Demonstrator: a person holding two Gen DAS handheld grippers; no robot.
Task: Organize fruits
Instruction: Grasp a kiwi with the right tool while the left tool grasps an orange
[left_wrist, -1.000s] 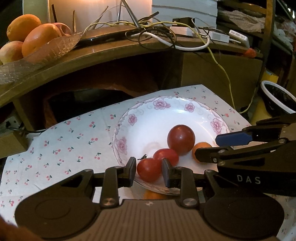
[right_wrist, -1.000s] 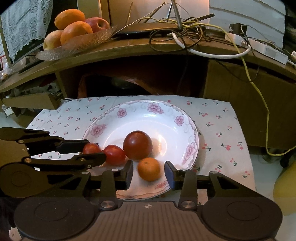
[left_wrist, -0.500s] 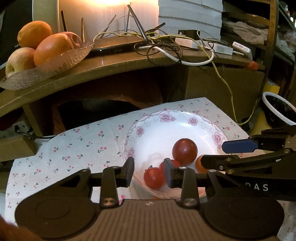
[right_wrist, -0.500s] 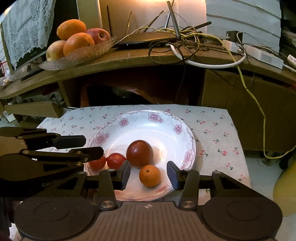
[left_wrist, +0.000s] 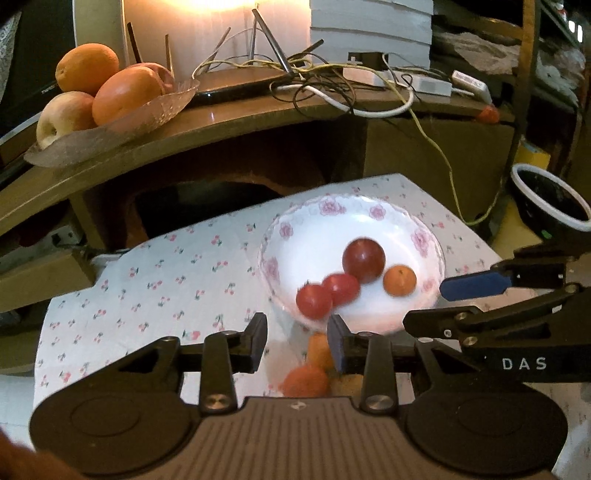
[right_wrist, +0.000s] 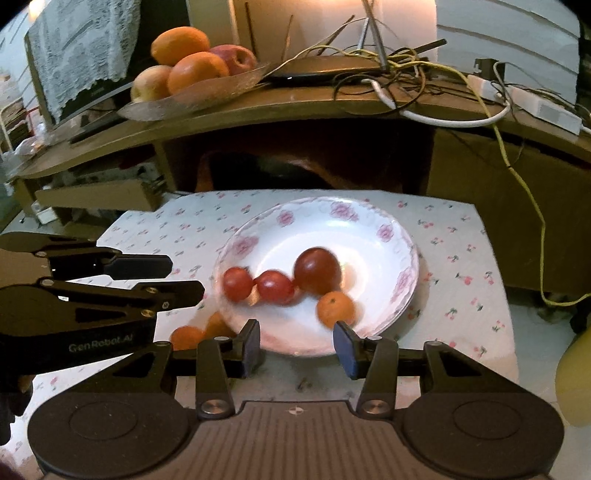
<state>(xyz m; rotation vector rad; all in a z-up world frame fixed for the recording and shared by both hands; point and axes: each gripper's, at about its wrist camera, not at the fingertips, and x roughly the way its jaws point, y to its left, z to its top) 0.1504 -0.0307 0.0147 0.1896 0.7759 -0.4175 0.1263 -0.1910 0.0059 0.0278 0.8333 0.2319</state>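
Note:
A white floral plate (left_wrist: 321, 236) (right_wrist: 373, 240) sits on a cherry-print cloth. In it lie a dark red round fruit (left_wrist: 363, 260) (right_wrist: 317, 270), two small red tomatoes (left_wrist: 314, 301) (right_wrist: 237, 283) and a small orange (left_wrist: 399, 280) (right_wrist: 335, 308). More small oranges (left_wrist: 306, 380) (right_wrist: 186, 336) lie on the cloth beside the plate's near rim. My left gripper (left_wrist: 297, 343) is open and empty, just in front of the plate's near rim. My right gripper (right_wrist: 295, 343) is open and empty at the plate's near edge.
A glass dish of oranges and apples (left_wrist: 110, 96) (right_wrist: 192, 74) stands on a wooden shelf (left_wrist: 258, 114) behind the cloth, with tangled cables (left_wrist: 332, 88). A dark bowl with a white rim (left_wrist: 550, 199) stands at the far right.
Both grippers have pulled back and up from the plate. The tomato that sat between my left fingers and the orange between my right fingers now lie free in the plate.

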